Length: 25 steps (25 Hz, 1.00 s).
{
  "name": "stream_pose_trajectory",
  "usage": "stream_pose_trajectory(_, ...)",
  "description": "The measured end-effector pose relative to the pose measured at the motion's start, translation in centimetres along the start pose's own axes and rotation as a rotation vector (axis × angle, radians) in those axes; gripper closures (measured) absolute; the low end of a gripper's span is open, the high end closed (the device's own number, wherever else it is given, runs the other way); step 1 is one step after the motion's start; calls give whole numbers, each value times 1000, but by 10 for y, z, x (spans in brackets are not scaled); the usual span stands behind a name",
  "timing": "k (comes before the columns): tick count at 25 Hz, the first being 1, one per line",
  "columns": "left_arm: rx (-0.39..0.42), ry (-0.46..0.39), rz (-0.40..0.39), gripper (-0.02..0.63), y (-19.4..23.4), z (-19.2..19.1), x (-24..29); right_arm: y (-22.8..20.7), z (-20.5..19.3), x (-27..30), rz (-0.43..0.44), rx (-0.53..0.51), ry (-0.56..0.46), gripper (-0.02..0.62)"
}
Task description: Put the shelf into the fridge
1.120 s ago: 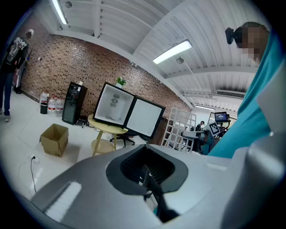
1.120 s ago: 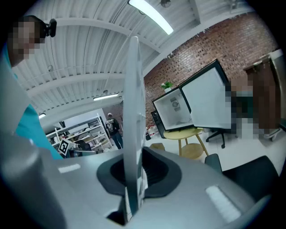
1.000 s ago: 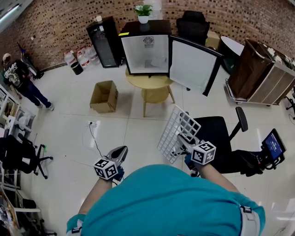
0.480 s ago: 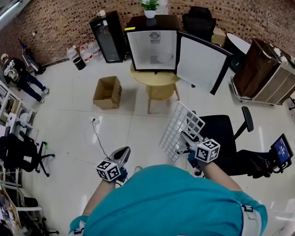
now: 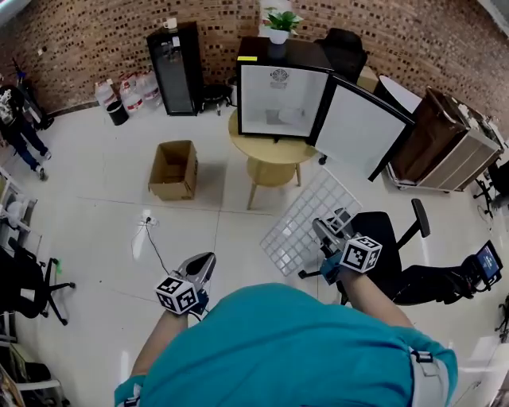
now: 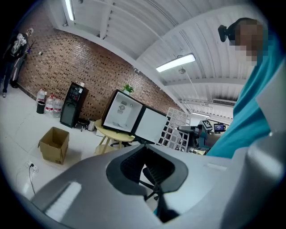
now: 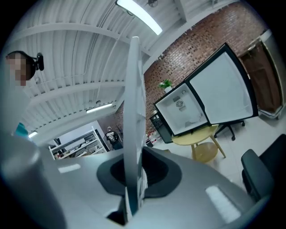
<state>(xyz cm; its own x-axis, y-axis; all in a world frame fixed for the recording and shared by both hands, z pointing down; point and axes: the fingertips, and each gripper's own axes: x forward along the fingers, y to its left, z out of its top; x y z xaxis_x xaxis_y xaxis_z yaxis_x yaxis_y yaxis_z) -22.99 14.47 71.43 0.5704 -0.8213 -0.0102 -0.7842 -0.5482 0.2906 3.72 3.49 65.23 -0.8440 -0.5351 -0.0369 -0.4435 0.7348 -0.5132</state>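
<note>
A person in a teal shirt stands on a white tiled floor (image 5: 95, 191) with a tool in each hand. The right tool (image 5: 324, 230) is clamped on the near edge of the shelf (image 5: 298, 219), a white wire grid. The right gripper view shows the shelf edge-on, running up from between the two jaws, which press on it from either side. In the head view the shelf is held in the air, tilted, with its far end pointing toward the fridge (image 5: 274, 99). It is well apart from the fridge and not inside it.

The left tool (image 5: 203, 264) is held low at the near left. Its jaws are together with nothing between them, and the left gripper view shows the same.

The fridge is small and black, with a white inside, and it stands on a round yellow table (image 5: 266, 149) at the far side of the room. Its door (image 5: 359, 127) is swung open to the right. A potted plant (image 5: 278, 20) sits on top of it. An open cardboard box (image 5: 173, 168) lies on the floor to the left of the table. A black office chair (image 5: 390, 254) stands to the right, just beside the right tool. A tall black cabinet (image 5: 176, 57) stands against the brick wall at the far left, with water bottles (image 5: 131, 87) beside it.
</note>
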Motion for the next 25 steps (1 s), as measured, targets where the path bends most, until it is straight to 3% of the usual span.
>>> stream_pose_trajectory(4,-11,-3,-2,604,42,10,-12,3,5,39,-25,27,-1,574)
stream_pose_trajectory(10,-23,-14,0,603,69,33,18,-24,19,82,-20,24,33,574)
stream_pose_trajectory(13,-4,4,26,603,66,45,56,-61,34,91,11,56,43,574)
stream_pose_trajectory(19,18,4,134,603,59,70,166,-180,90,101,89,165,45,574)
stream_pose_trajectory(25,18,-1,145,603,45,66,200,-214,113,95,111,180,-8,574)
